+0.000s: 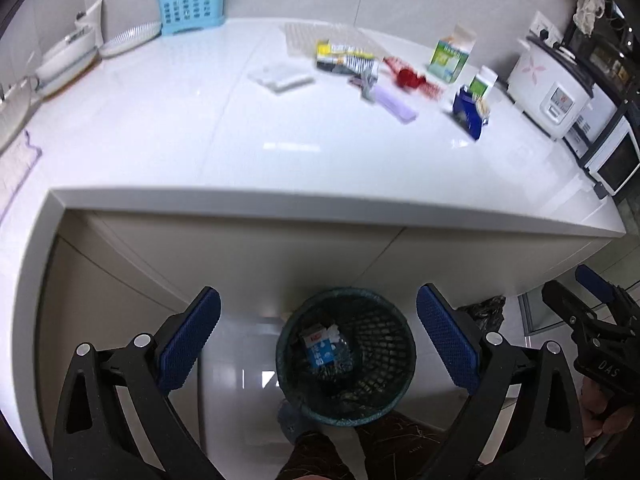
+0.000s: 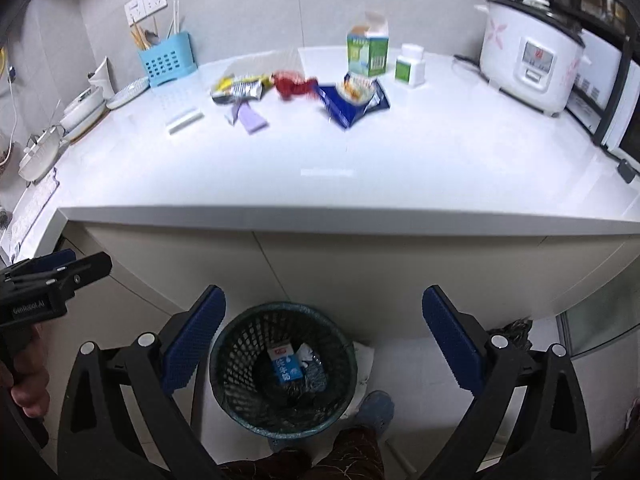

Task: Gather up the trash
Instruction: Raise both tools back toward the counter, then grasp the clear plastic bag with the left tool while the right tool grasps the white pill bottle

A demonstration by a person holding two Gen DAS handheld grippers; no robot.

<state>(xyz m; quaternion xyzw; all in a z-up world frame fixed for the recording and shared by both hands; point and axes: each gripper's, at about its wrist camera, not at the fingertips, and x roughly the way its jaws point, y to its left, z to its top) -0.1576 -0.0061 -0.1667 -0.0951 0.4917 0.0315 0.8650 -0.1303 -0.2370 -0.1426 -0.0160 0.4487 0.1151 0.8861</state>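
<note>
Both grippers hang open and empty above a dark mesh waste basket (image 1: 346, 360) (image 2: 283, 368) on the floor in front of the counter. A blue and white carton (image 1: 320, 350) (image 2: 284, 365) and crumpled plastic lie inside it. My left gripper (image 1: 318, 344) and right gripper (image 2: 324, 346) have their blue pads wide apart. On the white counter (image 2: 320, 160) lie a yellow striped wrapper (image 2: 240, 88), a red wrapper (image 2: 292, 83), a blue snack bag (image 2: 352, 100), a purple packet (image 2: 250, 118), a green milk carton (image 2: 367, 50) and a small white bottle (image 2: 410, 65).
A white rice cooker (image 2: 528, 56) and a microwave (image 2: 616, 92) stand at the counter's right. A blue utensil holder (image 2: 166, 62), plates (image 2: 128, 92) and bowls sit at the left. The person's shoe (image 2: 374, 408) and trouser leg are beside the basket. A dark bag (image 1: 484, 308) lies on the floor.
</note>
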